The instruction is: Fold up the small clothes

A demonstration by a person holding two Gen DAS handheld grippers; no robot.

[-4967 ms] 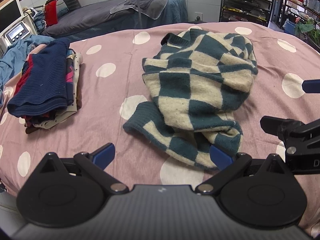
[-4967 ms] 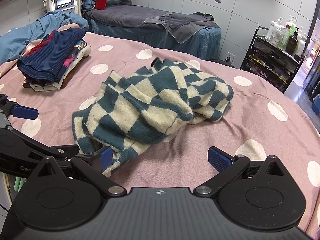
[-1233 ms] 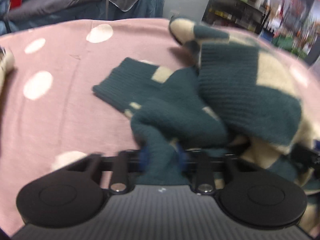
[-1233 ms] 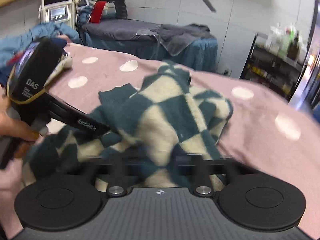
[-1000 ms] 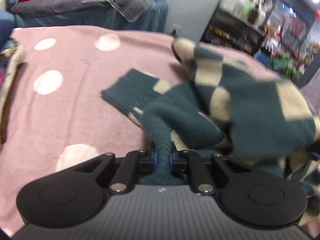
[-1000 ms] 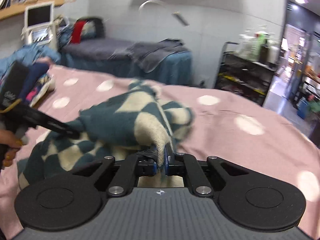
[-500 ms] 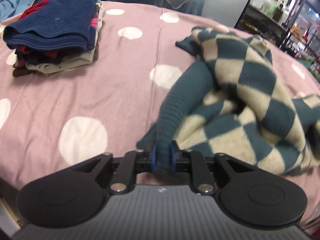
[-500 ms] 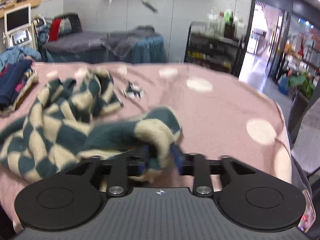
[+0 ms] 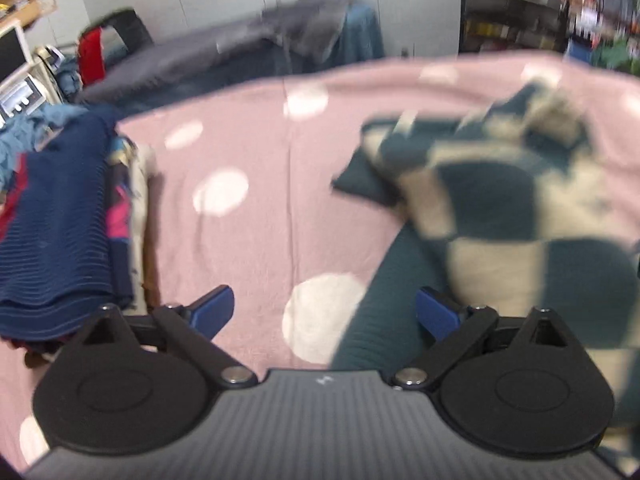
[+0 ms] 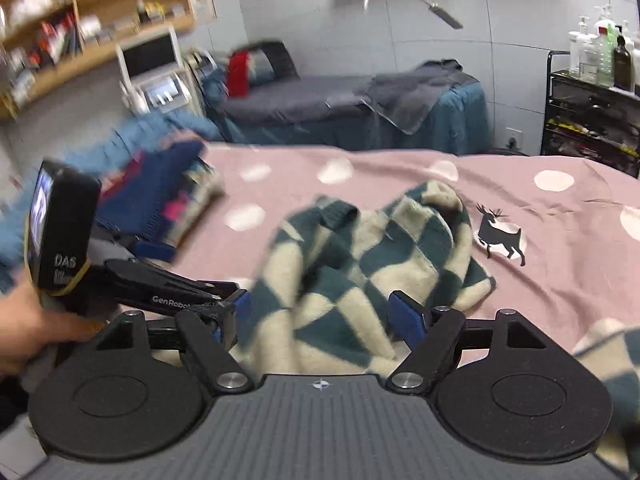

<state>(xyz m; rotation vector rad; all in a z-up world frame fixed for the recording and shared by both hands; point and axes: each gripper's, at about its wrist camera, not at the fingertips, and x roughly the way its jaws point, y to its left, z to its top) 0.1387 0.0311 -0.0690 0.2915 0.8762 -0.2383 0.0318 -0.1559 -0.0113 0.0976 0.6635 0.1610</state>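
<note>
A teal and cream checked sweater [image 9: 500,208] lies loosely spread on the pink polka-dot bed cover [image 9: 256,152]. My left gripper [image 9: 326,314] is open just above the cover, with a teal sleeve [image 9: 376,320] lying between its fingers. My right gripper [image 10: 326,316] is open over the sweater's near edge [image 10: 352,272]. The left gripper's body [image 10: 120,272], held by a hand, shows at the left of the right wrist view.
A stack of folded clothes with a navy ribbed top [image 9: 60,232] sits at the left of the bed [image 10: 160,200]. A deer print [image 10: 500,236] marks the cover. A grey treatment bed [image 10: 340,100], a machine with a screen [image 10: 156,72] and a bottle cart [image 10: 592,92] stand beyond.
Both grippers have opened and let go of the sweater, which now rests on the cover. Both views have swung back toward the far side of the bed.
</note>
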